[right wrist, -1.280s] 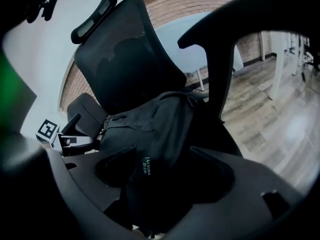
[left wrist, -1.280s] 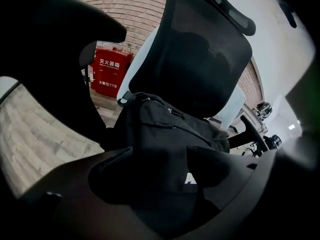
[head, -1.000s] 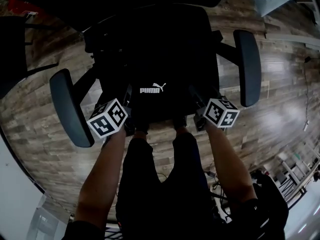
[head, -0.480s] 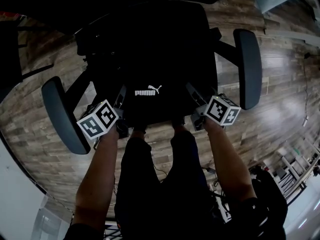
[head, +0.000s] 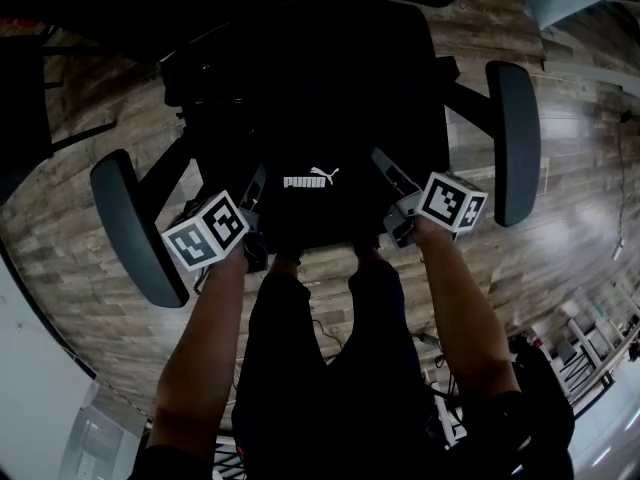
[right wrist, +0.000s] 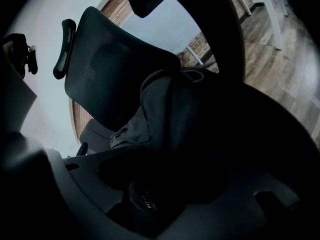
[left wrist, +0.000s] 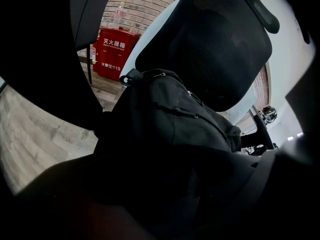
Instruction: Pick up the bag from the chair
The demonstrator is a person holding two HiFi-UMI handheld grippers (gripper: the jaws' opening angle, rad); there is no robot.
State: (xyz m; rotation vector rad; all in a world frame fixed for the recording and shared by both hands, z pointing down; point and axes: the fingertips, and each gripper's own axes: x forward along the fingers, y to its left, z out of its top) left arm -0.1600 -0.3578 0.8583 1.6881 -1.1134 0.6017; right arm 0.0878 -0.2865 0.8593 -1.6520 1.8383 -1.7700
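Note:
A black bag [head: 310, 138] with a white logo sits on the seat of a black office chair [head: 300, 58]. My left gripper [head: 255, 193] lies against the bag's left side and my right gripper [head: 385, 168] against its right side. In the left gripper view the bag [left wrist: 175, 129] fills the middle in front of the mesh chair back [left wrist: 220, 39]. In the right gripper view the bag [right wrist: 170, 114] is pressed close and dark. Neither gripper view shows the jaws clearly.
The chair's two armrests, the left armrest [head: 135, 228] and the right armrest [head: 515, 143], flank my grippers. The floor [head: 560, 228] is wood plank. A red box [left wrist: 112, 51] stands by a brick wall behind the chair. My legs stand right at the seat's front edge.
The chair and my left gripper swung a little left, then back right. Both grippers stay at the bag's sides.

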